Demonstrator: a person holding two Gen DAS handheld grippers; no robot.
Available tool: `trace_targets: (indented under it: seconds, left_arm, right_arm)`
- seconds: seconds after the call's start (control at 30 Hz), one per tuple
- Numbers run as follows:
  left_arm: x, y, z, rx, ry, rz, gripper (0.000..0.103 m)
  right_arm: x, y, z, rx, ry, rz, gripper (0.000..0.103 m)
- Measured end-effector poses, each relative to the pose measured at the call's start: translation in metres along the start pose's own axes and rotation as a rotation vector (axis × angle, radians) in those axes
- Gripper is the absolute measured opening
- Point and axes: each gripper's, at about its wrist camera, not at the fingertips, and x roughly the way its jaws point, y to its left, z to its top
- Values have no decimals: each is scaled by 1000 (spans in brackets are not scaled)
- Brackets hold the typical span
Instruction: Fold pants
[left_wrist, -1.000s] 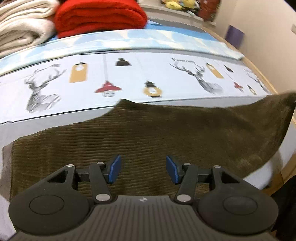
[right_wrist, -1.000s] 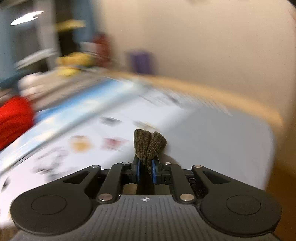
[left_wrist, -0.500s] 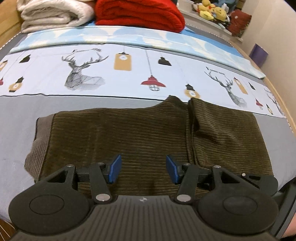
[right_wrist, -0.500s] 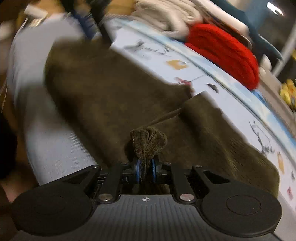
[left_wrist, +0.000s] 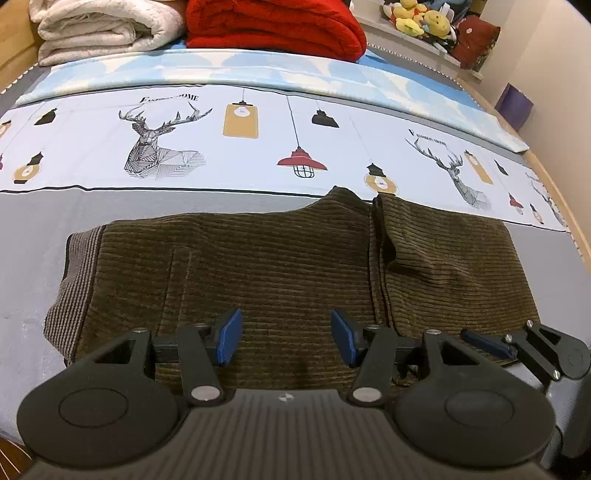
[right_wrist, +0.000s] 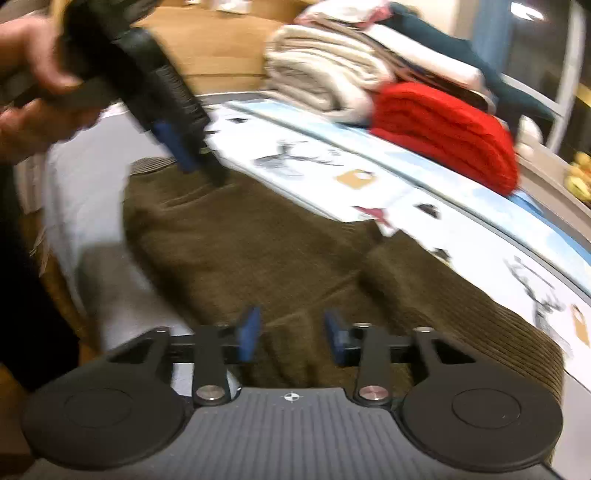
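The brown corduroy pants (left_wrist: 280, 266) lie flat on the bed (left_wrist: 33, 221), leg ends laid back over the middle to make a crosswise fold, so the right tool (right_wrist: 291, 334) is opening with cloth beneath its pads, not pinched, while the left tool (left_wrist: 286, 334) hovers spread and empty above the near edge. The gray striped waistband (left_wrist: 74, 280) stays uncovered at the left, and bare bedding surrounds the garment, leaving room for another fold, likely.

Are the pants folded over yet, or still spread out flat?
Folded over once. The pants lie on the bed with the leg end doubled back as a second layer, its edge near the crotch.
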Motion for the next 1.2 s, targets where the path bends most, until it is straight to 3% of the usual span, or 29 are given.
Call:
trace_targets:
  seconds: [0.13, 0.2, 0.27, 0.37, 0.5, 0.57, 0.7, 0.77, 0.83, 0.9, 0.97, 1.07, 1.13, 1.2]
  left_arm:
    - [5, -7, -1, 10, 12, 17, 59]
    - [8, -8, -3, 12, 20, 26, 59]
    - [10, -6, -4, 13, 30, 37, 59]
    - [12, -4, -5, 10, 36, 48, 59]
    - [13, -3, -3, 1, 39, 47, 59]
    - [13, -5, -2, 5, 36, 41, 59]
    - [14, -9, 0, 15, 29, 32, 59]
    - [15, -10, 1, 15, 29, 31, 59]
    - [16, -10, 3, 13, 30, 30, 59]
    - [17, -10, 4, 11, 30, 29, 59]
    - [16, -9, 4, 8, 30, 27, 59]
    - [16, -8, 4, 6, 26, 24, 59]
    - [16, -8, 4, 6, 26, 27, 59]
    - [16, -8, 4, 5, 29, 29, 59]
  right_arm:
    - [25, 1, -5, 20, 88, 1, 46]
    - [35, 12, -7, -24, 95, 30, 20]
    - [38, 30, -9, -120, 76, 24, 17]
    - [41, 45, -16, -235, 85, 20, 16]
    - [35, 47, -15, -288, 87, 17, 20]
    - [27, 37, -5, -219, 70, 23, 21]
    - [7, 5, 15, 17, -49, 39, 23]
    - [8, -3, 15, 79, -50, 49, 25]
    - [20, 2, 9, 67, 25, 83, 25]
    - [36, 15, -2, -2, 157, 160, 35]
    - [32, 26, -3, -77, 127, 138, 39]
    - [20, 10, 10, 48, 60, 161, 35]
    - [15, -1, 14, 126, 24, 116, 35]
    - [19, -8, 13, 162, 44, 77, 36]
